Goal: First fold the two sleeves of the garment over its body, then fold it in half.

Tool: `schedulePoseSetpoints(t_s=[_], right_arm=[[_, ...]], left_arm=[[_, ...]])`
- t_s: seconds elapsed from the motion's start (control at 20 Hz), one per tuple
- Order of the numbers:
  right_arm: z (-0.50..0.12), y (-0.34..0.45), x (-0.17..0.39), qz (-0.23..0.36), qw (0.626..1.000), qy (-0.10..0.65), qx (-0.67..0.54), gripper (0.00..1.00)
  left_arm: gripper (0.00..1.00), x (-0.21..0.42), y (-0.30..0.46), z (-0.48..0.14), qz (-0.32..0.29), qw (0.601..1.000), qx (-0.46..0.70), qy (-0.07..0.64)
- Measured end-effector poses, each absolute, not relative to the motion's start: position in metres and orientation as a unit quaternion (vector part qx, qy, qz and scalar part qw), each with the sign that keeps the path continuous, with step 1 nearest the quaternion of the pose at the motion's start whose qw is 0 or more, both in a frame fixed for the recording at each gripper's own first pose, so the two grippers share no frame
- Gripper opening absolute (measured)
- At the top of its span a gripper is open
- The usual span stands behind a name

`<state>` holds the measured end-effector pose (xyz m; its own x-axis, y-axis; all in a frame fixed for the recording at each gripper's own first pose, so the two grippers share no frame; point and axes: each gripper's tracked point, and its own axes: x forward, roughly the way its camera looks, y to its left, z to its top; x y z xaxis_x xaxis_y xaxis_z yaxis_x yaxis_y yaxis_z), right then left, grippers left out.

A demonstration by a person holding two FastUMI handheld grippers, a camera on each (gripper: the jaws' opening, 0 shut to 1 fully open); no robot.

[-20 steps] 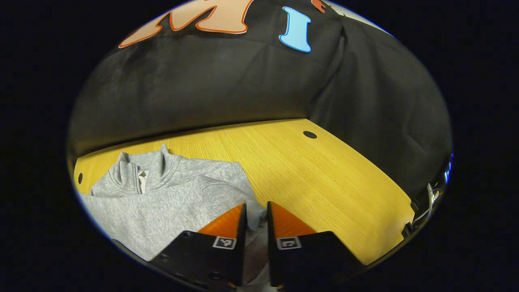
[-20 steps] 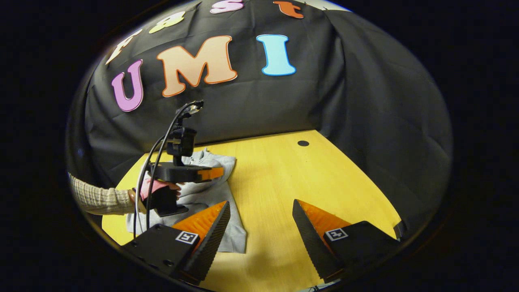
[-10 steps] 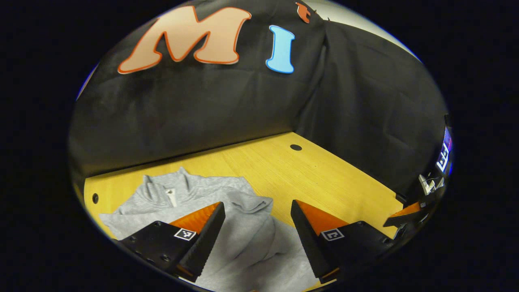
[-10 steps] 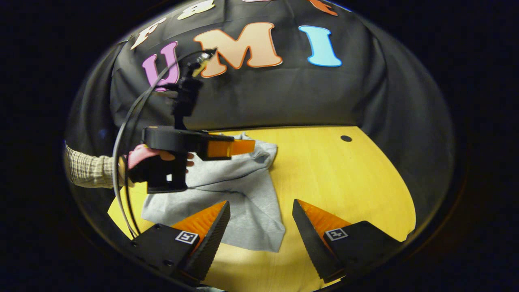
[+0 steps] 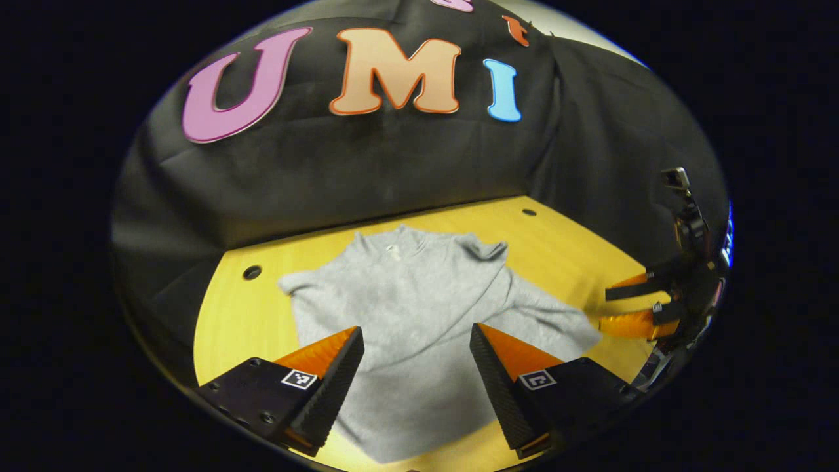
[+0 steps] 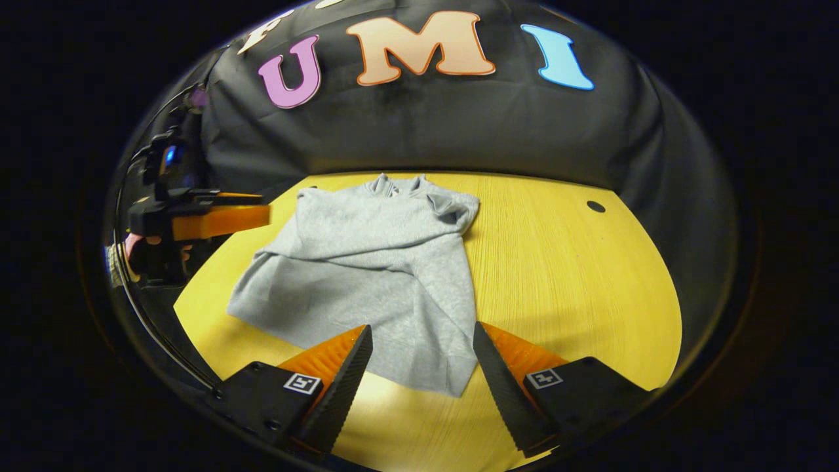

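Observation:
A grey zip-neck garment (image 5: pixel 419 295) lies flat on the yellow table (image 5: pixel 229 321), collar toward the far wall. Both sleeves are folded in over its body. One cuff bunches near the right shoulder (image 6: pixel 452 206), and a crease crosses the chest. My left gripper (image 5: pixel 415 330) hovers open above the hem with nothing between its fingers. My right gripper (image 6: pixel 422 327) also stands open, above the garment's near corner (image 6: pixel 432 373). In the left gripper view the right gripper (image 5: pixel 604 308) sits by the garment's right edge. In the right gripper view the left gripper (image 6: pixel 265 216), held by a hand, is beside the garment's left side.
The booth's black cloth wall closes off the back and both sides of the table. Round holes sit in the tabletop at the far left (image 5: pixel 252 272) and far right (image 6: pixel 595 206). Bare wood stretches right of the garment (image 6: pixel 564 282).
My left gripper opened, let go of the sleeve it held over the body, and pulled back toward me. My right gripper swung to face the garment's near edge.

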<state>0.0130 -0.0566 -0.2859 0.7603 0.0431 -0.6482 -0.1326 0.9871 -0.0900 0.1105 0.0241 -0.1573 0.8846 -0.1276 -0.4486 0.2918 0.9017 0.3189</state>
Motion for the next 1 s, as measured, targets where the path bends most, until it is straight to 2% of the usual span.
schedulePoseSetpoints(t_s=[0.1,0.15,0.3,0.35,0.45,0.5,0.55,0.8,0.9,0.95,1.0], right_arm=[[-0.299,-0.063,0.009,0.045,0.931,0.355,-0.074,0.98],[-0.303,-0.066,0.008,0.044,0.929,0.360,-0.080,0.94],[-0.322,-0.074,0.003,0.038,0.922,0.375,-0.083,0.98],[-0.327,-0.075,0.003,0.037,0.920,0.380,-0.083,0.94],[-0.335,-0.077,0.000,0.038,0.917,0.387,-0.091,0.94],[-0.339,-0.077,0.000,0.039,0.915,0.390,-0.094,0.98],[-0.343,-0.077,0.001,0.040,0.914,0.393,-0.095,0.94],[-0.355,-0.075,0.002,0.042,0.911,0.399,-0.091,0.98],[-0.355,-0.077,0.002,0.044,0.912,0.396,-0.096,0.98],[-0.355,-0.078,0.000,0.045,0.912,0.396,-0.101,0.93],[-0.355,-0.077,0.001,0.047,0.912,0.395,-0.103,0.95]], left_arm=[[0.95,0.082,0.052,-0.178,-0.080,0.949,0.186,0.240],[0.95,0.068,0.066,-0.191,-0.066,0.948,0.180,0.253],[0.96,0.039,0.091,-0.221,-0.032,0.947,0.156,0.280],[0.96,0.034,0.096,-0.229,-0.024,0.946,0.152,0.285],[0.96,0.029,0.102,-0.245,-0.010,0.944,0.139,0.298],[0.96,0.029,0.103,-0.250,-0.004,0.944,0.133,0.301],[0.96,0.029,0.106,-0.255,0.000,0.944,0.129,0.303],[0.96,0.029,0.112,-0.274,0.015,0.940,0.126,0.316],[0.96,0.026,0.116,-0.282,0.026,0.936,0.128,0.327],[0.96,0.026,0.117,-0.281,0.027,0.937,0.132,0.322],[0.99,0.030,0.115,-0.279,0.028,0.940,0.131,0.315]])
